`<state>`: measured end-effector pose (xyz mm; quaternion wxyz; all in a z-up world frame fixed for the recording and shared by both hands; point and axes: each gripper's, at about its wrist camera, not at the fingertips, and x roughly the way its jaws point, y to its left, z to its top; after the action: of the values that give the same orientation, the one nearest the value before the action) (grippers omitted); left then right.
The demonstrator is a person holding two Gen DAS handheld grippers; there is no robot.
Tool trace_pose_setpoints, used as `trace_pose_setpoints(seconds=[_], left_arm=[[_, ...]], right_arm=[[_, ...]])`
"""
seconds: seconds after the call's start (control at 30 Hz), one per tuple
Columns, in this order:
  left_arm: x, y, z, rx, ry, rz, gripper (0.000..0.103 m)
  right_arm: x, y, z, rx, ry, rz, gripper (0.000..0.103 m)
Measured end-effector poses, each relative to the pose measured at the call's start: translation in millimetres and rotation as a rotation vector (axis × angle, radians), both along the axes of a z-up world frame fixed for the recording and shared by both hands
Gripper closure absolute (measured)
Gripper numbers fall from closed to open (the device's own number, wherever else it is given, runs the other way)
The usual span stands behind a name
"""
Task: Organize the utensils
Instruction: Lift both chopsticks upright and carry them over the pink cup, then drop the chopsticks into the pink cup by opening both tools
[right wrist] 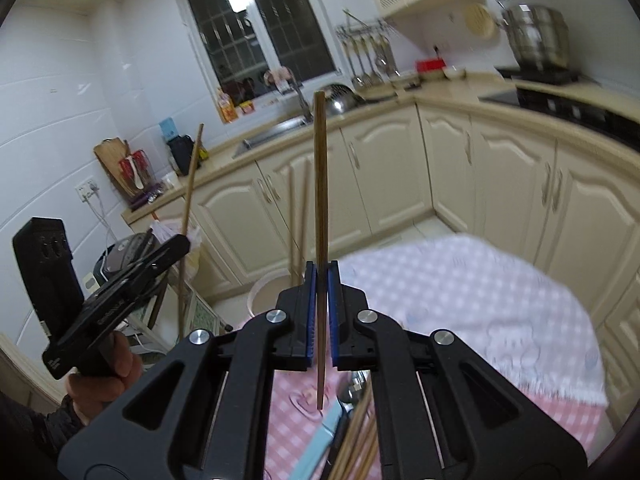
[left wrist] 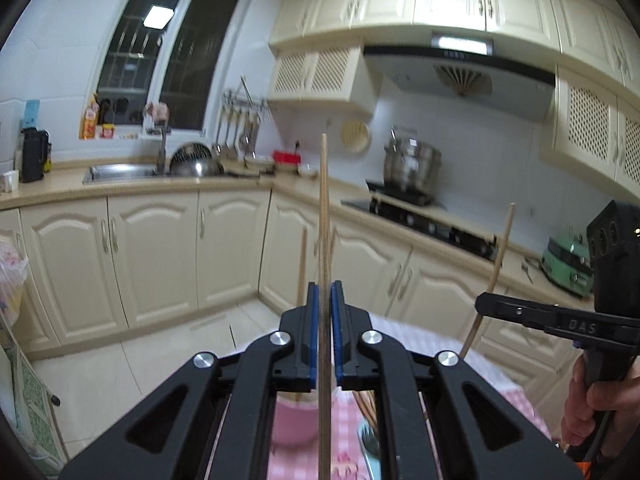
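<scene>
A home kitchen: cream cabinets (left wrist: 152, 256) run under an L-shaped counter (left wrist: 132, 184), with a steel sink (left wrist: 120, 172) below the window (left wrist: 168, 52). Right of the sink, a pot (left wrist: 412, 164) sits on the stove (left wrist: 424, 220) beneath a range hood (left wrist: 460, 76).

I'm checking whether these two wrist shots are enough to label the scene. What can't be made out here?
- Left wrist view: the pink cup is mostly hidden behind the left gripper; its contents cannot be seen.
- Right wrist view: the loose chopsticks and the spoon are cut off by the right gripper and the lower edge, so no count.
- Right wrist view: the tablecloth print is blurred.
- Both views: each held chopstick's grip point is hidden.
</scene>
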<state>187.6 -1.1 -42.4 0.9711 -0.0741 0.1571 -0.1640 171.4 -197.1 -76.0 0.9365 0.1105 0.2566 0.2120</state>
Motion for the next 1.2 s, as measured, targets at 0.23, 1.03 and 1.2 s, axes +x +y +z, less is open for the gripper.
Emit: trace_pose_setpoints(seconds=[0.23,1.03,1.2], left_arm=[[15,5,36,-0.038,-0.124,0.03,0.097],[97,-4,-9,-0.058,-0.098,0.048,0.097],[102,-5,-22,-0.054,-0.082,0.053,0.097]], right_arm=[[11,23,59,-0.023,-0.122,0.046,0.097],[82,62,37,-0.04,-0.036,0.064,0.097],[90,65,29,-0.049,-0.015,0.072,0.097]])
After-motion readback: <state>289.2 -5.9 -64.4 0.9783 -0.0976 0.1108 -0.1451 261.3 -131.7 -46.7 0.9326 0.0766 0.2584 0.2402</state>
